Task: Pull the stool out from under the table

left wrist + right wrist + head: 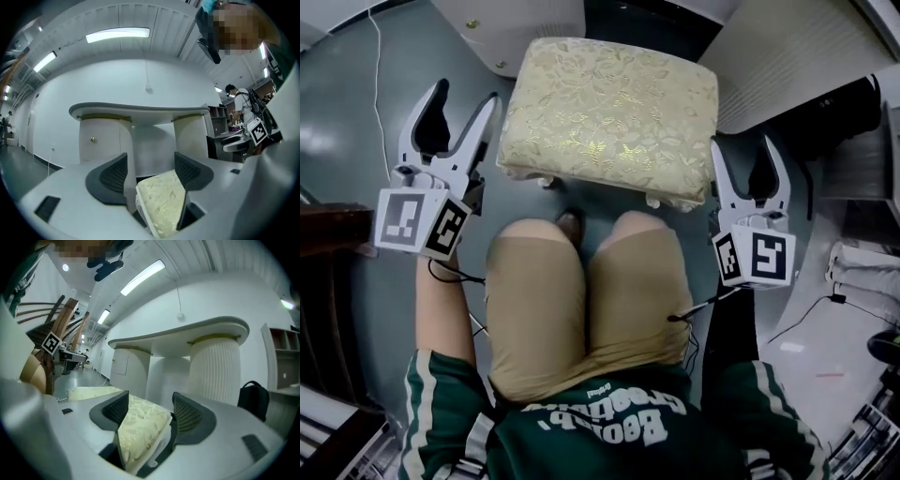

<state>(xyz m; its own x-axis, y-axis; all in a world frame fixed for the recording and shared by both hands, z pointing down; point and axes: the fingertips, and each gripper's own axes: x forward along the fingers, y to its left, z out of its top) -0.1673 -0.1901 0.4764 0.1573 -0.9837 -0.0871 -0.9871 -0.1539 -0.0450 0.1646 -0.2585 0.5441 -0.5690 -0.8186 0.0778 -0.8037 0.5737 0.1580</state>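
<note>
**A:** Where does the stool lie from the fingers?

**B:** The cream-and-gold brocade cushioned stool (609, 112) stands on the grey floor (356, 141), bracketed by both grippers. Its long axis runs crosswise, from one pair of fingers to the other. The left gripper (467, 94) is at its left short end and the right gripper (742, 145) at its right short end.

**A:** Are they gripping it?

**B:** No, both pairs are spread. In the left gripper view a cushion corner pokes up between the fingers (187, 168), close against the inner one and clear of the outer one. The right gripper view mirrors that, with the cushion hard by the inner finger (115, 409) and a gap to the outer.

**A:** Which gripper is nearer?

**B:** Neither, really. The left fingertips reach a little further along the stool's side.

**A:** And the table?

**B:** The white round-edged counter (140, 111) stands beyond the fingertips on two pale pedestals. The stool's far edge sits near their feet, and its near edge is just ahead of the person's knees (581, 281).

**A:** So the pull?

**B:** I'd say each pair must close on its end first. Then the pull goes straight back from the fingertips toward the knees, with both ends kept level.
</note>
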